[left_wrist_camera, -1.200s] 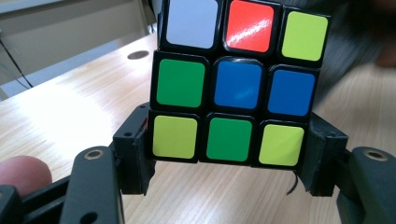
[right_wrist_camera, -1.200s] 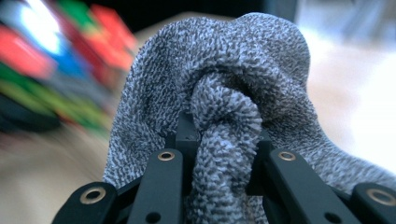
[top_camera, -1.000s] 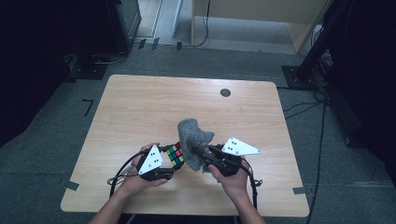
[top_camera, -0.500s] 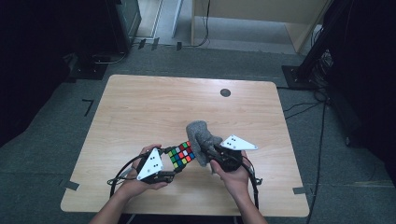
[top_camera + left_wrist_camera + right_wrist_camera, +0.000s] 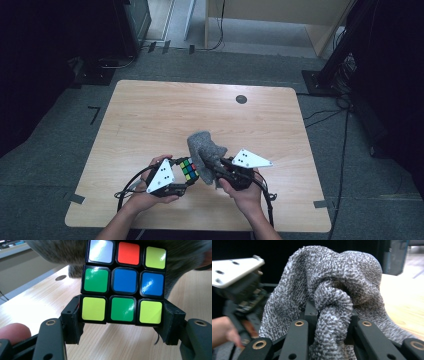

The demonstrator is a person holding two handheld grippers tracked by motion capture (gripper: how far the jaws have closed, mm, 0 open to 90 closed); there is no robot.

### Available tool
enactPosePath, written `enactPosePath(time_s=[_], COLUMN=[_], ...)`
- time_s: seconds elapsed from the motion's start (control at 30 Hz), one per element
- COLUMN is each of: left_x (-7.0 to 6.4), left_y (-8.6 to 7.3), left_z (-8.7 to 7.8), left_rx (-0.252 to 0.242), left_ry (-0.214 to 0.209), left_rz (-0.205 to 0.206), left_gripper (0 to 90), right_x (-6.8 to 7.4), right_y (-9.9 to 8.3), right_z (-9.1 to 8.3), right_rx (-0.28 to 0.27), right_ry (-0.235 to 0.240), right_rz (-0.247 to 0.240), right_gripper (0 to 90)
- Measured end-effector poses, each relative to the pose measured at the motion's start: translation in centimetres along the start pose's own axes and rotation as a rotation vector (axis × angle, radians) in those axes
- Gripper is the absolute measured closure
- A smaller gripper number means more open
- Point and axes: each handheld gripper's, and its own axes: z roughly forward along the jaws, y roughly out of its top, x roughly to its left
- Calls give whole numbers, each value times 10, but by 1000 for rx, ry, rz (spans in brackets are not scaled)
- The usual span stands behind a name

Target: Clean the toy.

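gripping a rubik's cube [image 5: 123,281] squarely, left tool [image 5: 122,322], right tool [image 5: 330,322] pinching grey cloth [image 5: 202,149], bunched upward

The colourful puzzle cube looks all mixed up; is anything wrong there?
Nothing is damaged. The scrambled puzzle cube sits squarely in the left gripper, its near face mixing green, blue, yellow, red and white. The grey knitted cloth, bunched in the right gripper, presses against it.

We hold our left gripper [image 5: 186,172] and right gripper [image 5: 212,172] low, tips nearly meeting. Both jaw pairs are clamped tight.
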Motion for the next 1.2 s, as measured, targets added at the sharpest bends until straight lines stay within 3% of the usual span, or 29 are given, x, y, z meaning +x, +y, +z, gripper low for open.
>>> enactPosePath(time_s=[0.13,0.23,0.33,0.43,0.53,0.6,0.67,0.77,0.9,1.0,1.07,1.17,1.2], left_x=[1,2,3,2,0,0,2,3,5,4,3,1,1], left_y=[0,0,-2,-2,0,0,0,1,1,-2,-2,0,1], left_z=[1,3,5,7,6,4,1,-3,-1,2,4,3,3], left_rx=[7,26,57,61,50,47,24,-10,0,40,42,35,37], left_ry=[1,12,17,13,8,13,-1,-16,0,21,22,15,16], left_rz=[-7,-12,-15,-19,-14,-8,-9,-21,-24,-14,-13,-5,-3], left_gripper=[343,343,343,343,343,343,343,344,343,344,343,344,343], right_x=[-15,-21,-18,-4,9,11,5,-8,-21,-16,-4,12,14], right_y=[-6,-7,0,7,9,5,1,-3,-4,2,8,10,9], right_z=[0,-1,-7,-9,-3,1,2,1,-4,-10,-10,-4,-1], right_rx=[55,70,14,-31,-18,9,0,30,46,-14,-41,-26,-11], right_ry=[-88,-117,-78,-8,41,28,24,-41,-105,-60,-10,47,45], right_rz=[25,47,67,33,-10,-31,3,18,57,65,23,-32,-45], right_gripper=[739,738,737,736,736,735,735,736,737,735,733,731,732])
